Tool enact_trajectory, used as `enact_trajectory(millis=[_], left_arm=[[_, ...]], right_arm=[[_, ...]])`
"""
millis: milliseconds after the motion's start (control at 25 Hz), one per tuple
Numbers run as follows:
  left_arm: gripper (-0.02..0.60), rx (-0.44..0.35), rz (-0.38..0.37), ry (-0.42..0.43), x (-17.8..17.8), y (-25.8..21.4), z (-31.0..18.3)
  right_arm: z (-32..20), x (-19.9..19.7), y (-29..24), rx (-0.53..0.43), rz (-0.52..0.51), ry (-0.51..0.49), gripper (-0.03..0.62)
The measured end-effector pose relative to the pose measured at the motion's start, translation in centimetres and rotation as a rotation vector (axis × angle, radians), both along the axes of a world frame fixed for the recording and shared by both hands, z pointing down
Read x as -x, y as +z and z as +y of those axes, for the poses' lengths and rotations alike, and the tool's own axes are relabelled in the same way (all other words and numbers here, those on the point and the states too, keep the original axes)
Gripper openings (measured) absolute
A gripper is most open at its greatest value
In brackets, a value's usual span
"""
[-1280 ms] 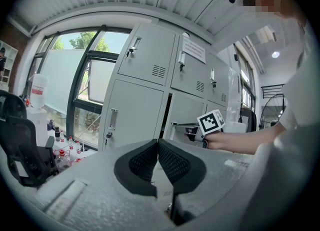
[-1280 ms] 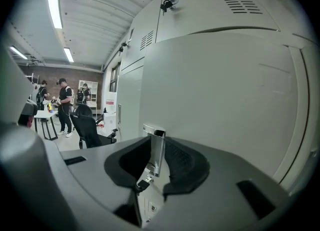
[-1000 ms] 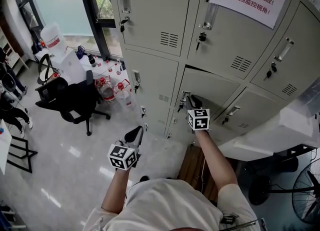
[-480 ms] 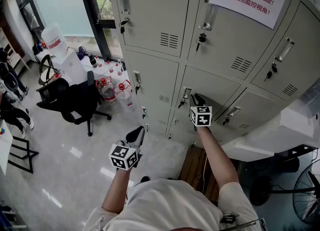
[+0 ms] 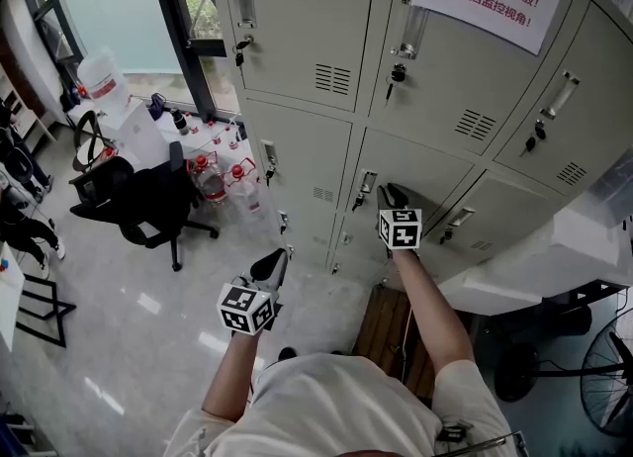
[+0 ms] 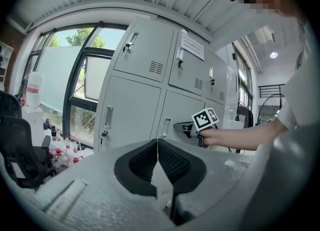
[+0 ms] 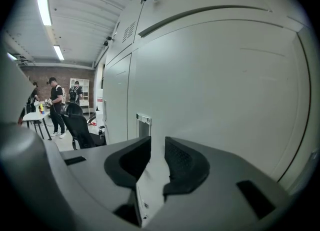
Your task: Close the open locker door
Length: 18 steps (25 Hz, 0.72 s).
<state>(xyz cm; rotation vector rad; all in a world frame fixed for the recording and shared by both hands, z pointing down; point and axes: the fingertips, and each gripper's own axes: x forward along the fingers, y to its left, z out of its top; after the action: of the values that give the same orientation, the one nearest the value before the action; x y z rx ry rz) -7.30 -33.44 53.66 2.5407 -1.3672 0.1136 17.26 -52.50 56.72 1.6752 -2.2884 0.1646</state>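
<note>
White short-sleeved T-shirt (image 5: 336,411)

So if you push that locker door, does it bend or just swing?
Probably just swings: the locker door looks like flat sheet metal, so likely stiff. Seems light, since only the right gripper is against it. It looks about flush, so it likely won't move further.
</note>
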Motion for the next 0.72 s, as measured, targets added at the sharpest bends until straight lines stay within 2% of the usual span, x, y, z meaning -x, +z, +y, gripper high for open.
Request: enact_trajectory(millis=[440, 720], left_arm=[[0.015, -0.010, 0.005, 0.078, -1.5, -0.5, 0.3], [0.015, -0.021, 0.018, 0.131, -2.5, -1.1, 0.9]], right_arm=[[4.5, 0.3, -2.7, -0.029, -0.025, -0.029, 0.081], [8.8, 1.0, -5.5, -0.079, -0.048, -0.041, 0.052]])
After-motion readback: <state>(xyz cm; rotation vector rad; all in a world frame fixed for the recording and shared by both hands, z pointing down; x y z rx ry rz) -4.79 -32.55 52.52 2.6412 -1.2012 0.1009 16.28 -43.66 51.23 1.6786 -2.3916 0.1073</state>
